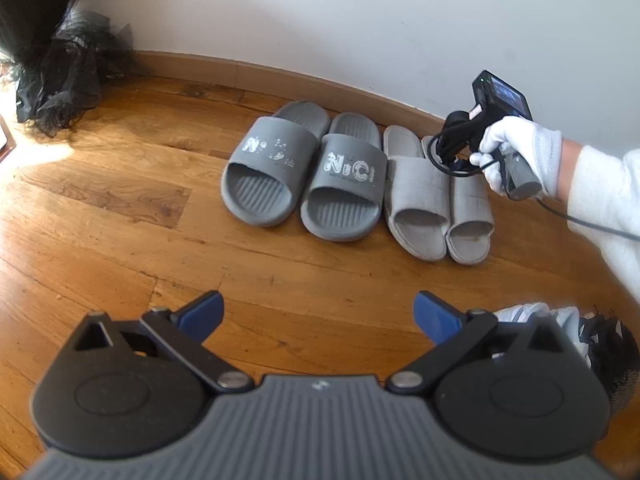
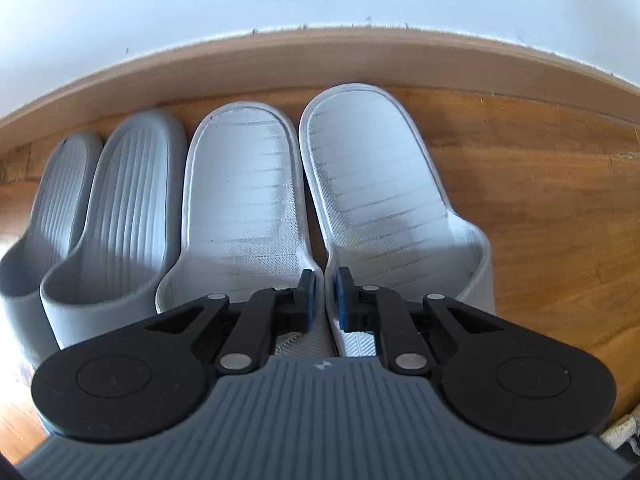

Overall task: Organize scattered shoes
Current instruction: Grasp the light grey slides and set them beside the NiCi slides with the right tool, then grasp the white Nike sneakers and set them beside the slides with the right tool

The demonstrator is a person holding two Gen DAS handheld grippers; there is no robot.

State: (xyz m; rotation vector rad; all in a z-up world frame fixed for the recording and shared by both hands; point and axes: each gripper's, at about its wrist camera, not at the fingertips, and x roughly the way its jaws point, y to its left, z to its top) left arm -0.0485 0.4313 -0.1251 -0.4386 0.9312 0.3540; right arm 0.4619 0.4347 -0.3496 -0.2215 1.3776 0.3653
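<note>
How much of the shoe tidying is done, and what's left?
Done: the dark grey slides and light grey slippers sit paired along the wall. In hand: seemingly nothing; the right claw is shut over the light pair, the left claw open and empty. Left: a white sneaker lying apart from the row.

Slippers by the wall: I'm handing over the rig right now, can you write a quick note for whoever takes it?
Left gripper: open, empty, over bare floor.
Right gripper: shut, nothing clearly held, right above the light grey slippers.
Placed: dark grey slides and the light grey slippers side by side against the baseboard, apparently lined up.
Left: a white sneaker near the left gripper, not yet in the row. Check for others out of view.
</note>
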